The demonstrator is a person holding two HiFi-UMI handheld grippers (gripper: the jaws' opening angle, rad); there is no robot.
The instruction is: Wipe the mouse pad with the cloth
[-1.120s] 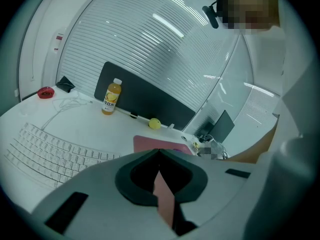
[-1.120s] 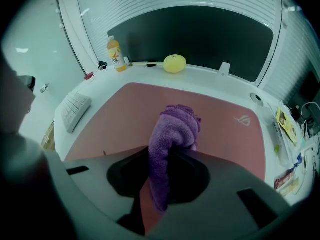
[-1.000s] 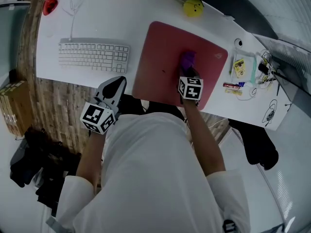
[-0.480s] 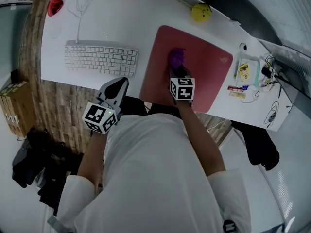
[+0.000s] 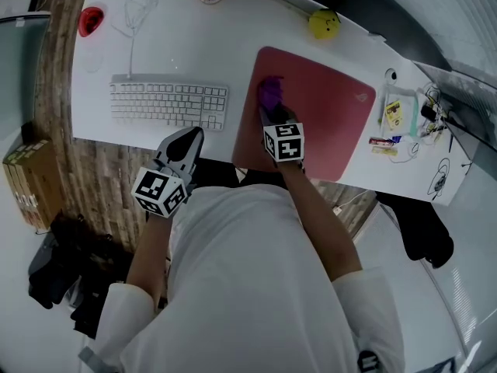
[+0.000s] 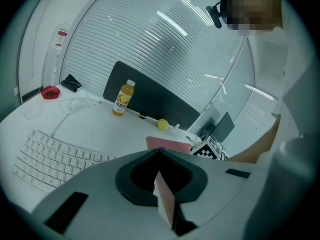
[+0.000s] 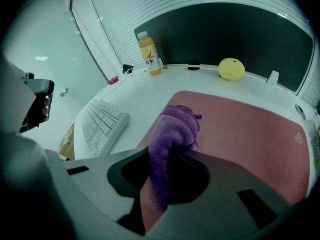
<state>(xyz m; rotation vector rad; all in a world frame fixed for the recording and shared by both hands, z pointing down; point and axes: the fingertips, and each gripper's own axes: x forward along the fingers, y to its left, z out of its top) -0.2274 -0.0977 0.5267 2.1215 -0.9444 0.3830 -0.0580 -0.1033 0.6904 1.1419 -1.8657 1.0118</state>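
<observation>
**Cloth at the pad's left end, the rest of the pad lying to the right**

The right gripper has its jaws clamped on a purple cloth. One fold is pinched between them and the bunched remainder sticks out ahead, pressed down on the red mouse pad. The cloth sits in the pad's far-left part, close to the edge that faces the white keyboard. From the jaws, almost the whole pad stretches away to the right and a little toward the person. Its long axis runs left to right across the white table.

Judging from that, the next stroke has room only to the right or back toward the near edge. Any further left would take the cloth off the pad toward the keyboard.

The left gripper hangs at the table's near edge just below the keyboard's right end. Its jaws are pressed together with nothing between them. It is off the pad and touches nothing, so the right gripper alone is placed to wipe.
</observation>
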